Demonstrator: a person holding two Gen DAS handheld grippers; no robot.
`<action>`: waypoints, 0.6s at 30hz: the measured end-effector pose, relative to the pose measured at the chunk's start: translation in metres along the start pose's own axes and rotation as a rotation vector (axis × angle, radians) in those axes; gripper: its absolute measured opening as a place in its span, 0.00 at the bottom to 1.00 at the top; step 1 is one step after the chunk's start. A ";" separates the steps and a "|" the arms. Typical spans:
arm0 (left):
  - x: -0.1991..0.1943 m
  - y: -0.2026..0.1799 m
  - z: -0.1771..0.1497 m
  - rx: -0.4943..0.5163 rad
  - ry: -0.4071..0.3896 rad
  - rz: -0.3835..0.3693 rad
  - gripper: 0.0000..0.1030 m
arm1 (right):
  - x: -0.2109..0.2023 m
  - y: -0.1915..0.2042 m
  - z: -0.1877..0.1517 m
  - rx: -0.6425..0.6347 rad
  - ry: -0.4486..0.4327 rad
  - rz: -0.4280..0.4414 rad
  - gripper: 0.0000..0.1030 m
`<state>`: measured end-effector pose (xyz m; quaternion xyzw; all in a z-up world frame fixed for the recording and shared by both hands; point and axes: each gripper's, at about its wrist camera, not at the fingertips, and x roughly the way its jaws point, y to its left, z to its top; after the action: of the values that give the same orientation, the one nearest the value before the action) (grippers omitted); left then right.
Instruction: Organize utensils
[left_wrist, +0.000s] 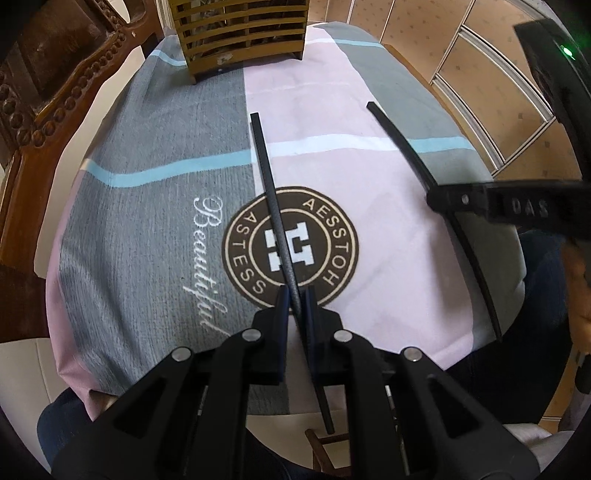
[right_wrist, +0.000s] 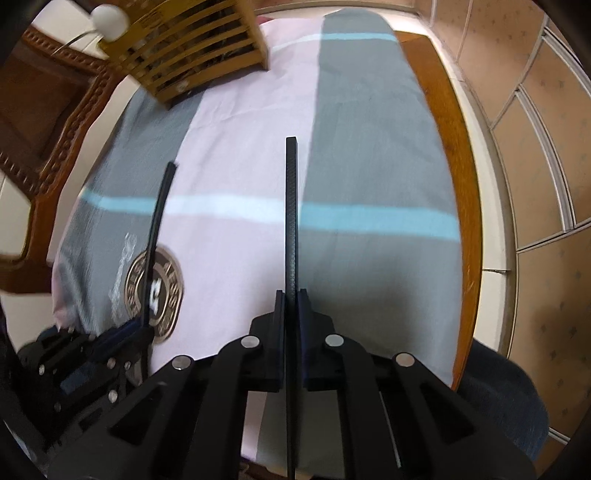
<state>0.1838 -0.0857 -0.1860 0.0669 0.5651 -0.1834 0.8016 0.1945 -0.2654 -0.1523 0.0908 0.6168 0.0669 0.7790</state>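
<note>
My left gripper (left_wrist: 295, 295) is shut on a black chopstick (left_wrist: 269, 192), which points away over the round logo on the cloth. My right gripper (right_wrist: 291, 295) is shut on a second black chopstick (right_wrist: 291, 206), which runs straight ahead between its pads. In the left wrist view the right gripper (left_wrist: 441, 201) reaches in from the right, gripping its chopstick (left_wrist: 402, 140) around the middle. The right wrist view shows the left gripper (right_wrist: 142, 325) and its chopstick (right_wrist: 159, 206) at the lower left. A slatted wooden utensil holder (left_wrist: 240, 33) stands at the table's far side, apart from both chopsticks.
A pink, grey and blue-striped cloth (left_wrist: 147, 221) covers the table, whose wooden edge (right_wrist: 461, 184) shows on the right. A carved wooden chair (left_wrist: 55, 92) stands to the left. A person's dark trouser leg (right_wrist: 509, 398) is at the near edge. Tiled floor lies to the right.
</note>
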 end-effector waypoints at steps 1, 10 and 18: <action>0.000 0.001 0.001 -0.006 0.001 -0.005 0.09 | -0.002 0.002 -0.002 -0.010 -0.005 -0.004 0.07; 0.011 0.016 0.057 -0.052 -0.020 0.017 0.33 | -0.019 0.005 0.026 -0.044 -0.070 -0.069 0.21; 0.030 0.027 0.095 -0.083 0.017 0.056 0.43 | 0.005 0.021 0.060 -0.074 -0.044 -0.130 0.21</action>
<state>0.2864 -0.0971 -0.1828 0.0511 0.5771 -0.1366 0.8036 0.2543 -0.2472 -0.1390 0.0230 0.6012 0.0370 0.7979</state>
